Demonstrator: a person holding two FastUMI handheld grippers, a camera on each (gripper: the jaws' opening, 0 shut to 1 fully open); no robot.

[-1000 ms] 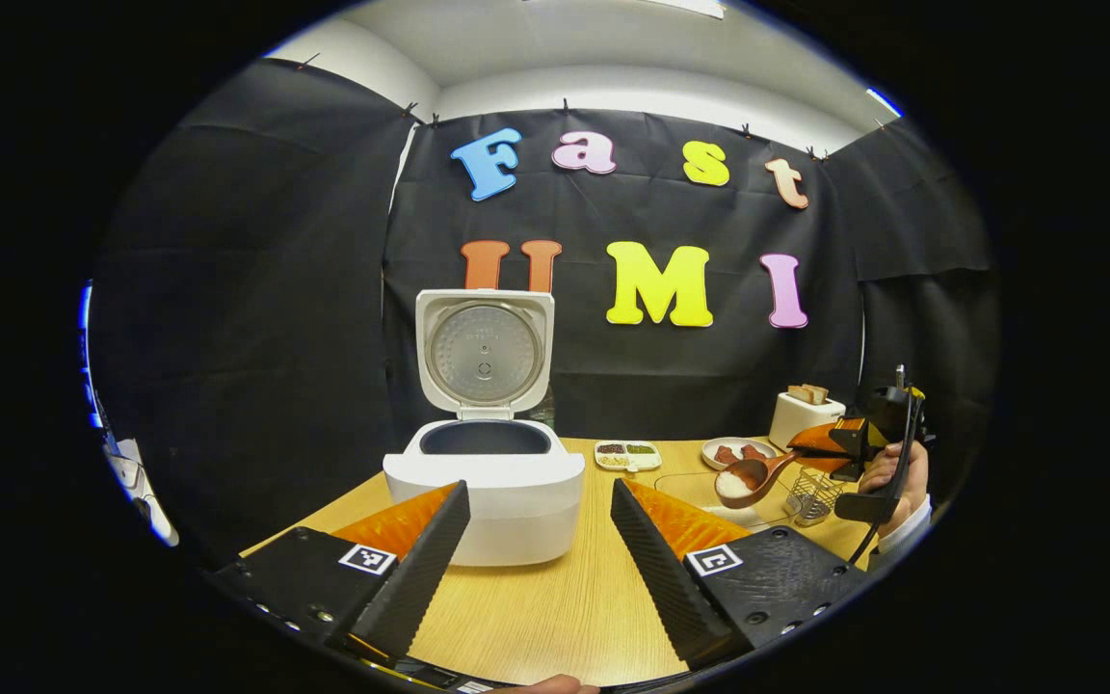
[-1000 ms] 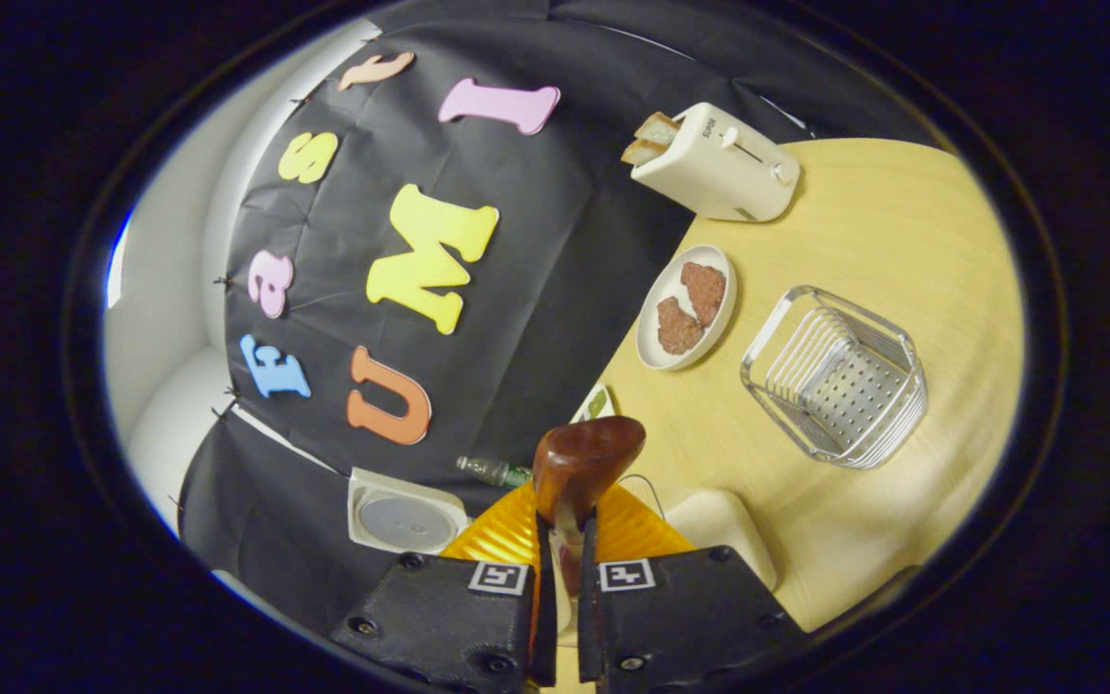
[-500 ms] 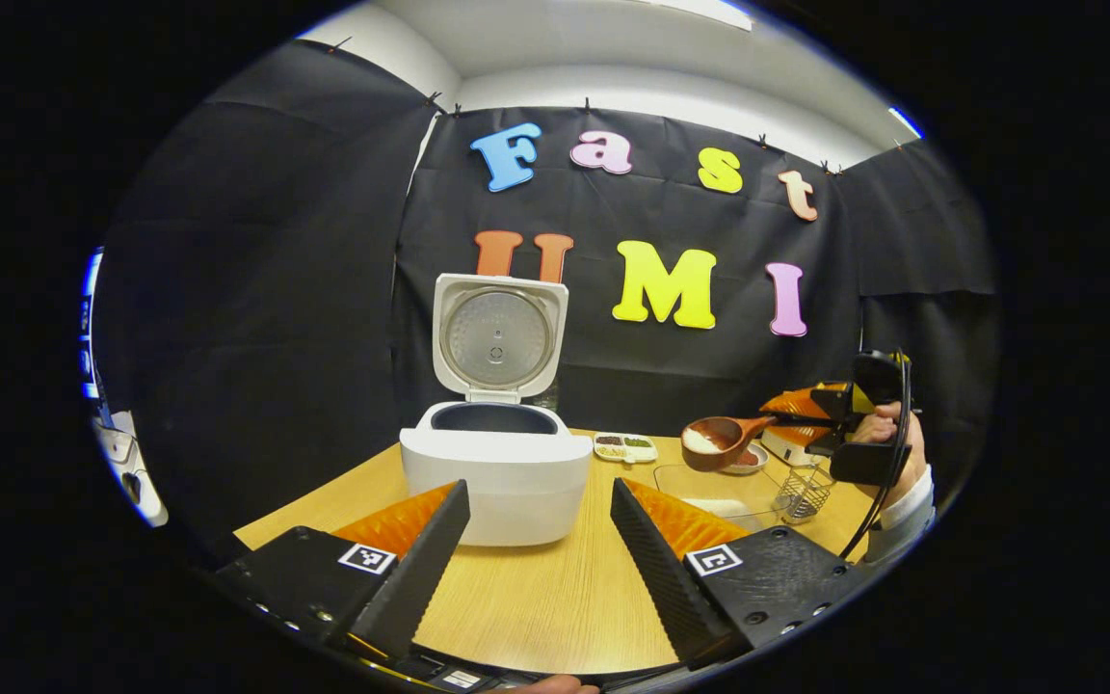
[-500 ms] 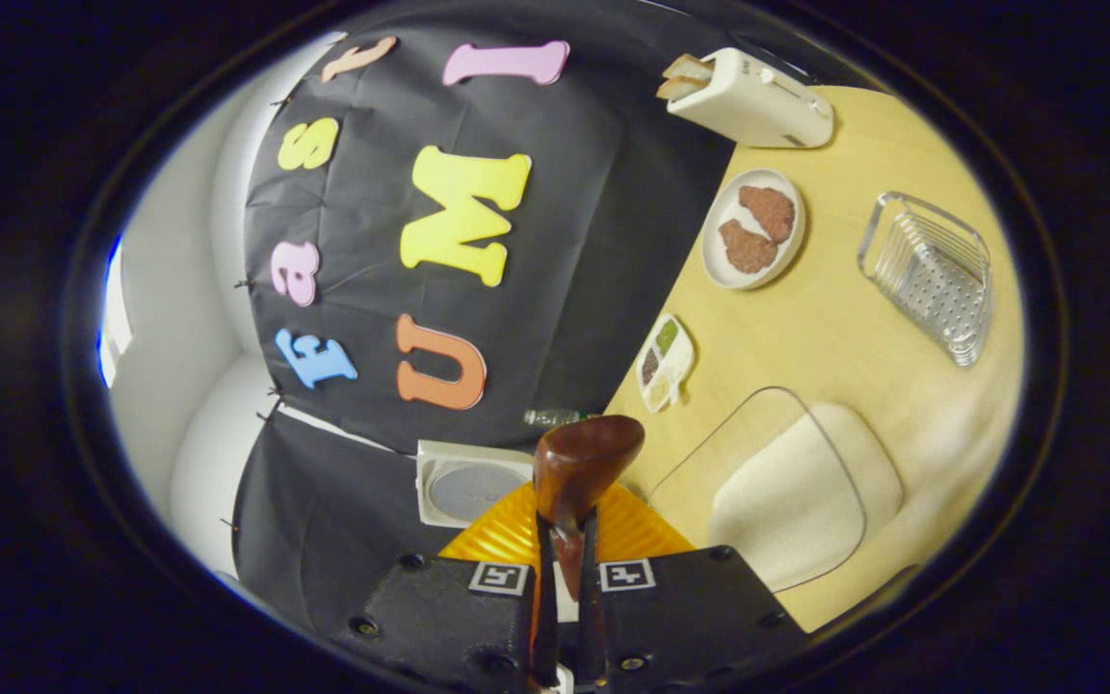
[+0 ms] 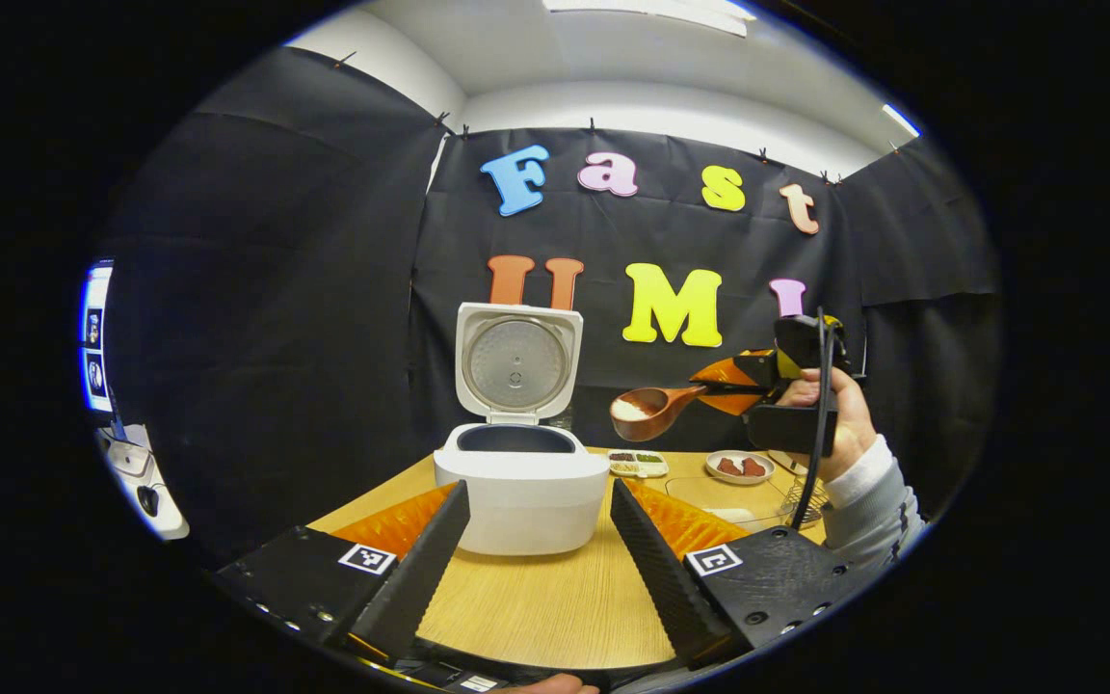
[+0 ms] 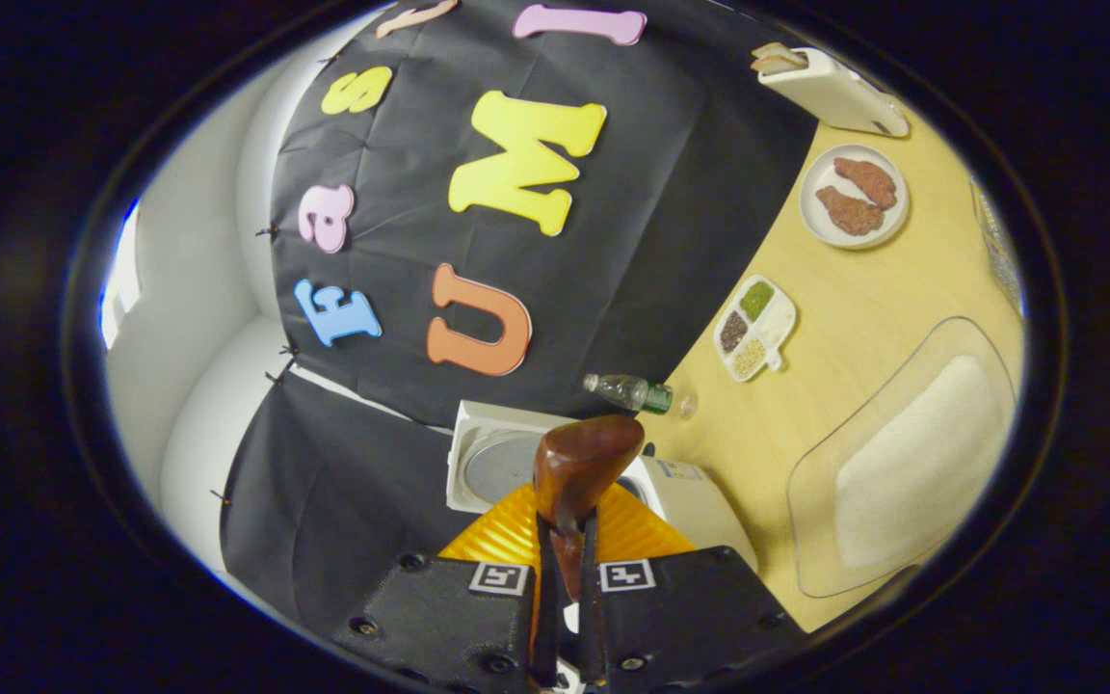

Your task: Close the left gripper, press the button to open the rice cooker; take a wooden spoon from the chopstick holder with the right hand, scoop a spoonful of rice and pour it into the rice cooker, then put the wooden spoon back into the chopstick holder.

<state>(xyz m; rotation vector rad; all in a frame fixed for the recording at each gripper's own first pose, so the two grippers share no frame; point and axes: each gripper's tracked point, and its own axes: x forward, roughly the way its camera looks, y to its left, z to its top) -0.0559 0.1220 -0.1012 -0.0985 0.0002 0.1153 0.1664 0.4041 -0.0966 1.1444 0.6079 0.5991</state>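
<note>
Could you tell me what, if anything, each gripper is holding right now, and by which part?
The right gripper holds the wooden spoon by its handle, bowl forward and carrying rice. The left gripper is open and holds nothing.

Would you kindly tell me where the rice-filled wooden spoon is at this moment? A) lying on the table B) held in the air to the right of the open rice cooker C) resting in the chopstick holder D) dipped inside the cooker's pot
B: in the left gripper view the right tongs hold the wooden spoon aloft beside the open rice cooker, not yet over its pot.
</note>
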